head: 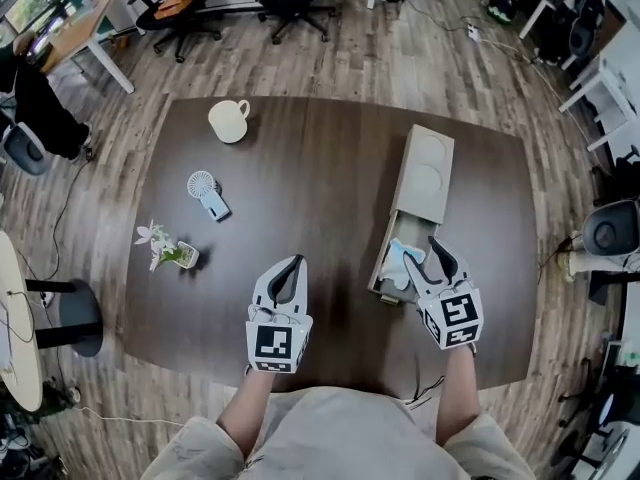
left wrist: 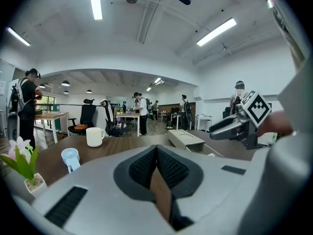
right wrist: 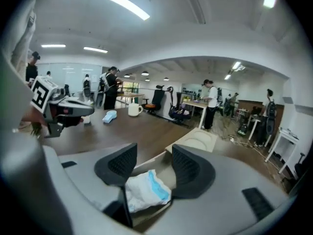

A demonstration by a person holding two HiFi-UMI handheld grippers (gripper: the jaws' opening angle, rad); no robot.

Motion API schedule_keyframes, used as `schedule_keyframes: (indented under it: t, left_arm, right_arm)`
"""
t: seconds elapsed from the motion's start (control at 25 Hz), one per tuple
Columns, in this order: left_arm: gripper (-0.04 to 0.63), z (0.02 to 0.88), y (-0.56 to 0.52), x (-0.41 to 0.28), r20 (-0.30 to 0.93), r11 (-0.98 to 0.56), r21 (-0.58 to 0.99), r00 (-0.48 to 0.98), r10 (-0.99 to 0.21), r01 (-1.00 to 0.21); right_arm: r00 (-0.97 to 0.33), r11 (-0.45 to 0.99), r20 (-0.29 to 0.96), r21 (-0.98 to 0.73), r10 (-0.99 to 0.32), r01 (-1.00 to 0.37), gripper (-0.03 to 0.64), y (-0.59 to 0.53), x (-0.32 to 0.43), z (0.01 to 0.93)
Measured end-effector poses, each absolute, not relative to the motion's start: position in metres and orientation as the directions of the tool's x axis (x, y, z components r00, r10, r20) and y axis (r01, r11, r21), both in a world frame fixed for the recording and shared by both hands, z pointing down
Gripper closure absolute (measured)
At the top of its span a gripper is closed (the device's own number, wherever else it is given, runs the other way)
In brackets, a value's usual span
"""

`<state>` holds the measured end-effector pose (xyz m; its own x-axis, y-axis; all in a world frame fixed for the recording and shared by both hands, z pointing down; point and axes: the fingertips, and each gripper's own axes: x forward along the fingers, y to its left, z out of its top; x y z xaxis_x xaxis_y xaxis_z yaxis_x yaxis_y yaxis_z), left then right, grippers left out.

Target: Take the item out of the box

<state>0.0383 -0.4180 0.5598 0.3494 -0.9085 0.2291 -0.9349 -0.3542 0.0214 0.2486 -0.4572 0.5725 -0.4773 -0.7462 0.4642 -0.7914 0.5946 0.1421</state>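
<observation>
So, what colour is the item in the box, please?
The item is white and light blue; right gripper view.

Table [head: 330, 168]: mug [head: 229, 121], fan [head: 207, 193], perhaps flowers [head: 165, 248], box [head: 418, 193].

1. A crumpled white-and-blue item [right wrist: 145, 190] lies between the parted jaws of my right gripper [right wrist: 149, 161]. Its near part drops behind my own housing, and I cannot tell what it is.
2. In the head view that gripper covers the near end of the box [head: 424, 173] — only a scrap of the item shows left of the jaws.
3. The jaws of my left gripper [left wrist: 156, 153], pressed together, block the table [left wrist: 124, 143] just ahead of them.
4. Far beyond the jaws, the people [left wrist: 142, 112] are too small to make out.
</observation>
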Motion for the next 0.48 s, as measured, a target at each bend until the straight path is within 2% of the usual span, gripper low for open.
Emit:
schedule_keyframes:
  t: [0.24,0.48]
  left_arm:
    - [0.594,0.588,-0.414,0.044,0.282,-0.374,0.043,0.37,-0.885,-0.926]
    - [0.594,0.601,-0.41,0.05,0.308,-0.395,0.049,0.39,-0.868,-0.918]
  right_arm:
    - [-0.48,0.749,0.677,0.162,-0.558,-0.643,0.391,-0.438,0.23,0.635]
    - [-0.378,0.84,0.83,0.182,-0.41,-0.511,0.397,-0.43,0.23,0.673]
